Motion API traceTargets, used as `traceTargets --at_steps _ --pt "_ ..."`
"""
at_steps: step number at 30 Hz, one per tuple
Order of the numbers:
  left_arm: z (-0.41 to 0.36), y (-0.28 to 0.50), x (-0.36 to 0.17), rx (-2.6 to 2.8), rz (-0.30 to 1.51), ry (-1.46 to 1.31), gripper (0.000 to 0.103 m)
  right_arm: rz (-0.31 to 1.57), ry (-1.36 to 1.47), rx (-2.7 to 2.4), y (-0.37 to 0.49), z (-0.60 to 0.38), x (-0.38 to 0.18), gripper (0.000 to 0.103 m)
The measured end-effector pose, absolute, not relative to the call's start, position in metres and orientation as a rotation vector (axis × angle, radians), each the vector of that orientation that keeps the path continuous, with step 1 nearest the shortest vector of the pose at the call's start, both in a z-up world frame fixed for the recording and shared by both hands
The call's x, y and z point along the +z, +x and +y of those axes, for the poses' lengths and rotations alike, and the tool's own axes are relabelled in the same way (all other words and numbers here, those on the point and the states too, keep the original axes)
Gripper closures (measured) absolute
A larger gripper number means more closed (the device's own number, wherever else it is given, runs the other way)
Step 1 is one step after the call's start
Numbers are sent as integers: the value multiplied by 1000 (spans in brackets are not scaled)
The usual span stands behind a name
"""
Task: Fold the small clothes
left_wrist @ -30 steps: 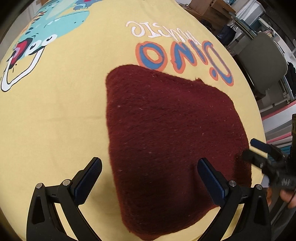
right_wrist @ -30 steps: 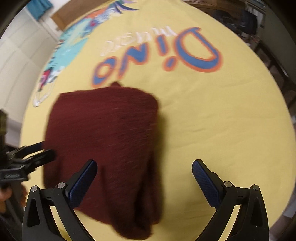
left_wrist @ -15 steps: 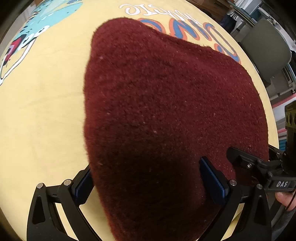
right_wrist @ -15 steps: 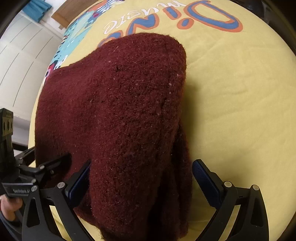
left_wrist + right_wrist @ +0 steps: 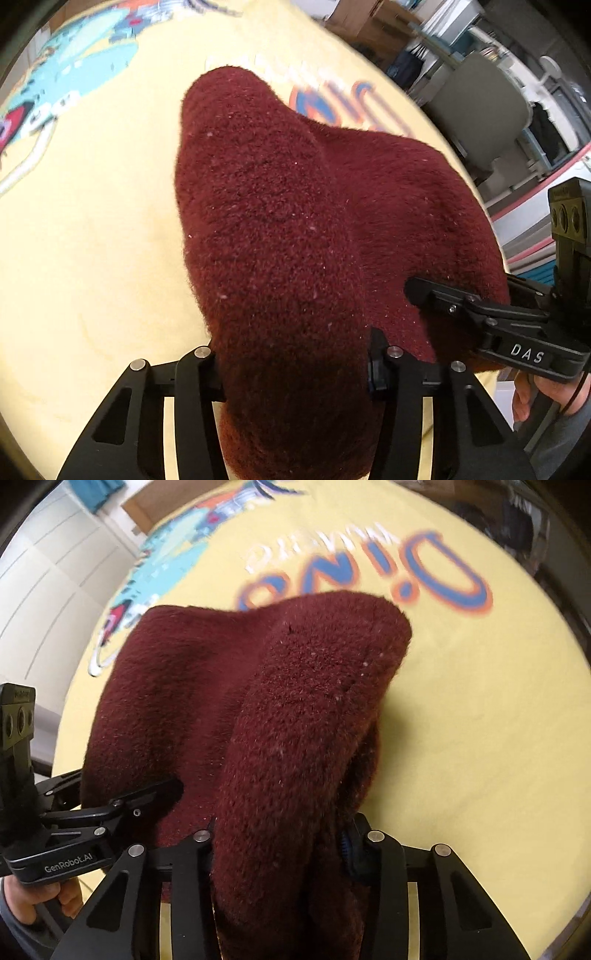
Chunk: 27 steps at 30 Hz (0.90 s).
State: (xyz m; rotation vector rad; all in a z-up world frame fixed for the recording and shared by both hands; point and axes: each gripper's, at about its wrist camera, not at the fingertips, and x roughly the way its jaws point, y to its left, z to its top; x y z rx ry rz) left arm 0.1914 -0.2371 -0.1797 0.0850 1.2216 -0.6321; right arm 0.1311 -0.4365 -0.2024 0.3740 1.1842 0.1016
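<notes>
Both jaws, wide a second ago, are closing on the maroon garment [image 5: 295, 229]: left gripper [image 5: 295, 363] and right gripper [image 5: 277, 843] apparently bunch its near edge, lifted off the yellow cloth [image 5: 92, 240], starting a fold.

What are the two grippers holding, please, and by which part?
Both hold the maroon fleece garment: left gripper and right gripper closing on bunched folds along its near edge.

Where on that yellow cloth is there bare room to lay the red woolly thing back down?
Bare yellow cloth lies right of the maroon garment, below the blue lettering. More lies to its left, below the dinosaur print. The near edge is crowded: the left gripper and right gripper are closing their jaws on bunched wool.
</notes>
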Motion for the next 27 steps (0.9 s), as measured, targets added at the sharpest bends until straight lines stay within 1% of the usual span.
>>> traceTargets --at_steps 4,8,13,16,17,18,19,20,21,22,23,24,26,27 --pt "-202 190 -143 -635 1152 63 59 1107 345 143 134 -412 -159 61" --pt "-163 188 -137 -595 1140 37 59 1079 312 181 143 -376 -147 61" --pt "-133 184 -164 -539 1175 25 57 1115 288 219 157 -330 -170 60" --pt "-115 180 -202 -492 1238 5 54 1172 242 205 166 -308 -203 61" --pt "-105 181 -208 -491 1247 -17 49 1201 227 197 167 -301 -218 60" --pt "-99 179 -216 -487 1248 -47 40 1213 218 188 166 -297 -225 58" --pt "-94 178 -221 -478 1246 -65 35 1214 208 180 168 -294 -233 56" --pt "-90 176 -221 -471 1241 -75 30 1208 202 173 172 -290 -238 48" --pt "-89 177 -219 -470 1238 -79 28 1205 197 161 175 -288 -240 39" --pt "-90 177 -217 -466 1235 -74 22 1202 188 152 177 -288 -241 36" --pt "-89 176 -213 -447 1232 -56 12 1200 176 151 178 -289 -241 32" --pt "-88 176 -209 -430 1228 -40 7 1203 171 147 180 -290 -241 27" --pt "-80 172 -201 -417 1210 -32 5 1207 164 136 182 -293 -238 25" --pt "-78 172 -198 -409 1202 -32 1 1202 165 135 184 -300 -237 25"
